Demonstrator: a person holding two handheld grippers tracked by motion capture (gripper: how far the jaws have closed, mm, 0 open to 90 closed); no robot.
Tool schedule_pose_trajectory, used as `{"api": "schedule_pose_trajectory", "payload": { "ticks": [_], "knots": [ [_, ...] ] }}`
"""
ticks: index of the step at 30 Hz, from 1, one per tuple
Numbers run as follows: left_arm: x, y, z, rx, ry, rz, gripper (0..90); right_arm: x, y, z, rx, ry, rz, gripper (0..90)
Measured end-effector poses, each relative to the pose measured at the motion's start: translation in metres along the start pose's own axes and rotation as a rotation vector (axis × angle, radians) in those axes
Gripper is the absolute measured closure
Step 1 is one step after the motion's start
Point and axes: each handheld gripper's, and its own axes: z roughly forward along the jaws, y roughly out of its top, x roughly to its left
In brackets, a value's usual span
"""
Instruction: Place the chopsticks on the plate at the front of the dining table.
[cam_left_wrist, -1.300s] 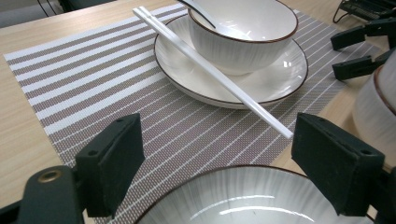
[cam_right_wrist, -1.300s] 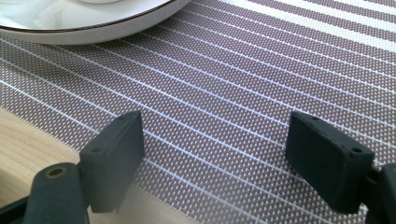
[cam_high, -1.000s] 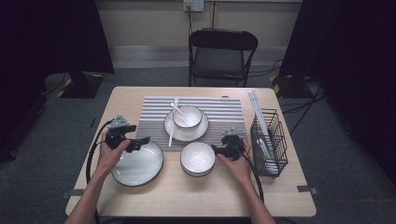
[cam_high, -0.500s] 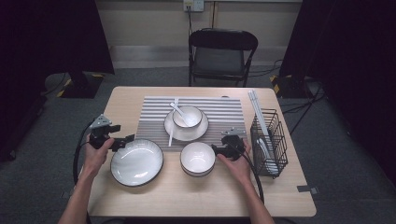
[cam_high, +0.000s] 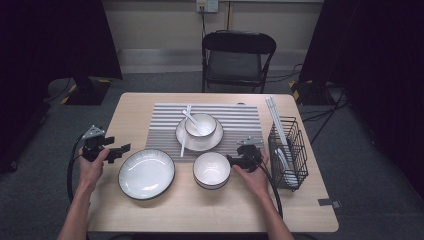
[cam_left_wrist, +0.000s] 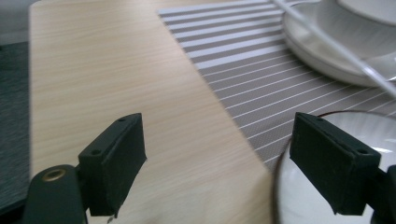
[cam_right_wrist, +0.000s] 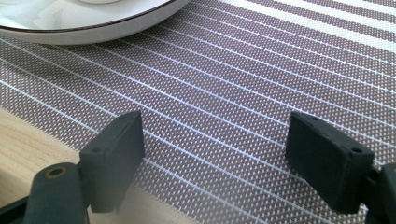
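A dim room with dark curtains, a folding chair (cam_high: 238, 60) pushed up to the far side, and a pale wooden table (cam_high: 150, 107) laid with a striped placemat (cam_high: 235, 116). On the near part of the table sit the 2 pieces the person is working around: a wide black-rimmed plate (cam_high: 146, 174) on bare wood just off the mat's near left corner, and a white bowl (cam_high: 212, 170) beside it to the right, at the mat's near edge. Farther back on the mat a small bowl with a spoon (cam_high: 191, 118) in it rests on a saucer (cam_high: 200, 138), a pair of chopsticks (cam_high: 184, 132) lying along its left side. At the right edge stands a black wire rack (cam_high: 289, 150).

The left gripper (cam_high: 121, 148) hangs just left of the plate, its jaws spread wide and holding nothing; its own view shows the plate's rim (cam_left_wrist: 299, 205) behind its right jaw. The right gripper (cam_high: 230, 160) sits right beside the bowl, also gaping and empty, looking out over the mat (cam_right_wrist: 243, 93).

It looks like the placing of these 2 dishes is done and both hands are free. I judge the next move to be a reach for another piece, which calls for lifting clear of the rims first so nothing gets nudged.
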Motion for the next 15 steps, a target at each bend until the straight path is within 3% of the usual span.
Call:
{"api": "schedule_pose_trajectory", "payload": {
  "ticks": [7, 11, 15],
  "knots": [
    [0.008, -0.014, 0.006, 0.036, 0.080, 0.015, 18.7, 0.000, 0.000, 0.000, 0.000, 0.000, 0.001, 19.0],
    [0.010, -0.017, 0.010, 0.057, 0.084, 0.007, 18.8, 0.000, 0.000, 0.000, 0.000, 0.000, 0.000, 18.9],
    [0.010, -0.024, 0.015, 0.099, 0.112, 0.030, 18.8, 0.000, 0.000, 0.000, 0.000, 0.000, 0.000, 18.9]
  ]
}}
